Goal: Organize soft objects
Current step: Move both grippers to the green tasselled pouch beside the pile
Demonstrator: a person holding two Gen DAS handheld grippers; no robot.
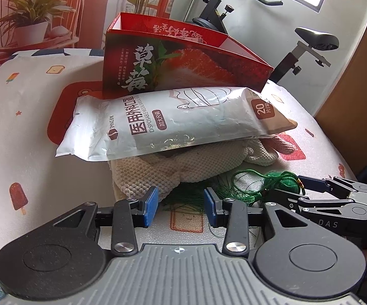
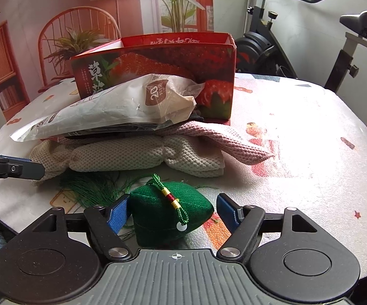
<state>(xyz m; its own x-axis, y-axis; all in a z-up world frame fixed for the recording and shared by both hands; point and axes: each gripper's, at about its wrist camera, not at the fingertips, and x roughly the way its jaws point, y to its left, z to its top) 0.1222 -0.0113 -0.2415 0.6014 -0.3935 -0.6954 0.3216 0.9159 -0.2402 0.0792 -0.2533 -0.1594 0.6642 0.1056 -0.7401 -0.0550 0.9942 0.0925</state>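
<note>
The face-mask pack (image 1: pixel 168 122) covers the top of my cream knit cloth (image 1: pixel 173 170), so I cannot tell how far it reaches beneath; the pink knit cloth (image 2: pixel 216 137) shows only an edge in the left view; something dark (image 2: pixel 122 127) is wedged under the pack, too hidden to name; the red strawberry box (image 2: pixel 173 58) hides its own inside; the green pouch (image 2: pixel 168 213) runs under my right gripper's (image 2: pixel 173 213) body.

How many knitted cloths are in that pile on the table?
2 that I can see. A cream knitted cloth lies at the bottom, a pink knitted cloth sits over its far right side, both under the mask packet. More could be hidden beneath.
</note>
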